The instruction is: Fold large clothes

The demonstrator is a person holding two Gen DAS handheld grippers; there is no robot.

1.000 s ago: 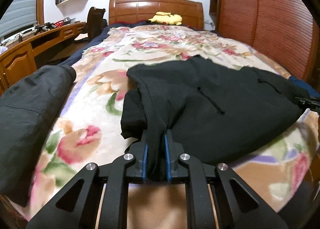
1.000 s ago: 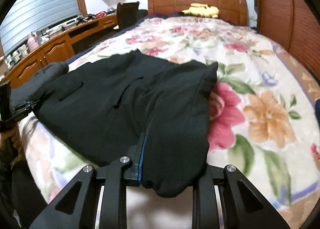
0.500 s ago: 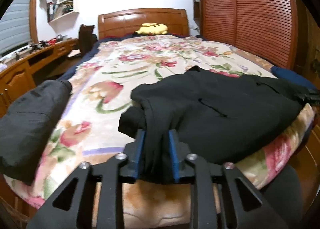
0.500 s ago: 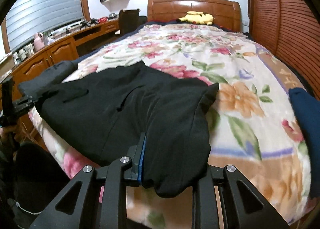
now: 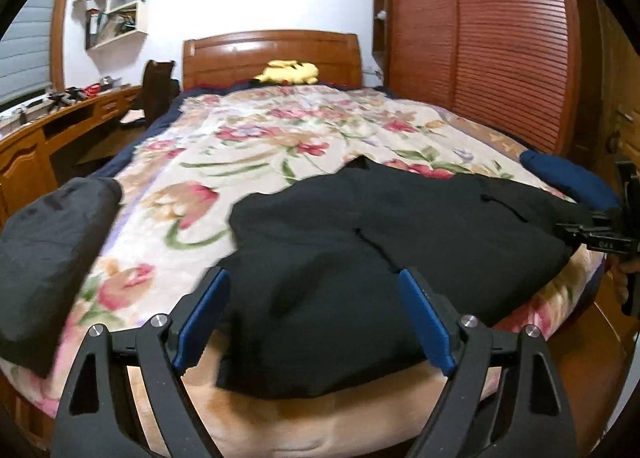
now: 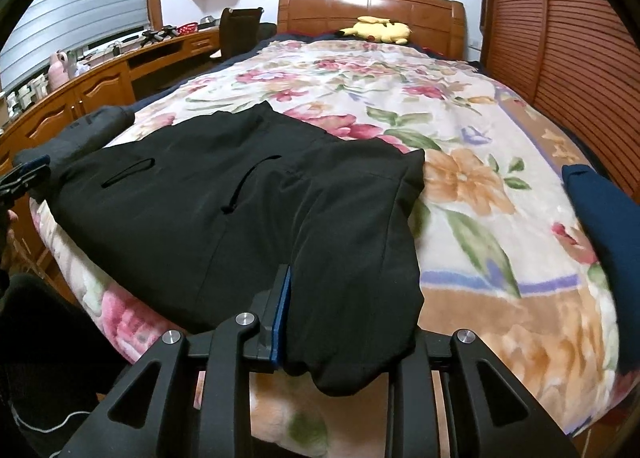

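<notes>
The black garment (image 5: 360, 242) lies spread across the near end of the bed, its lower edge hanging over the floral blanket (image 5: 256, 145) at the foot, and the step in hand looks like letting go after a fold has been laid down. The left gripper (image 5: 316, 318) has its jaws opening, already spread wide, with the cloth's near corner lying loose between the blue pads (image 5: 428, 322) and no longer pinched. The right gripper (image 6: 348, 318) has its jaws opening only slightly, and the cloth's other near corner bunches thickly between them; its left pad (image 6: 281, 310) lies against the fabric, while its other finger is hidden under the cloth, so it appears to be pinching that corner. The next move probably calls for freeing that corner too, then backing both tools clear without dragging the hem, and choosing fresh edges for the following fold. In the left view a dark grey folded garment (image 5: 52, 250) lies at nine o'clock on the blanket's edge, and a navy bundle (image 5: 568, 181) sits at three o'clock, just past the black cloth. Both crowd the sides, so a wider fold could brush them. A yellow plush toy (image 5: 290, 71) rests at twelve o'clock by the wooden headboard (image 5: 272, 53), well apart from the work. A desk (image 6: 92, 85) runs along at ten o'clock in the right view.
</notes>
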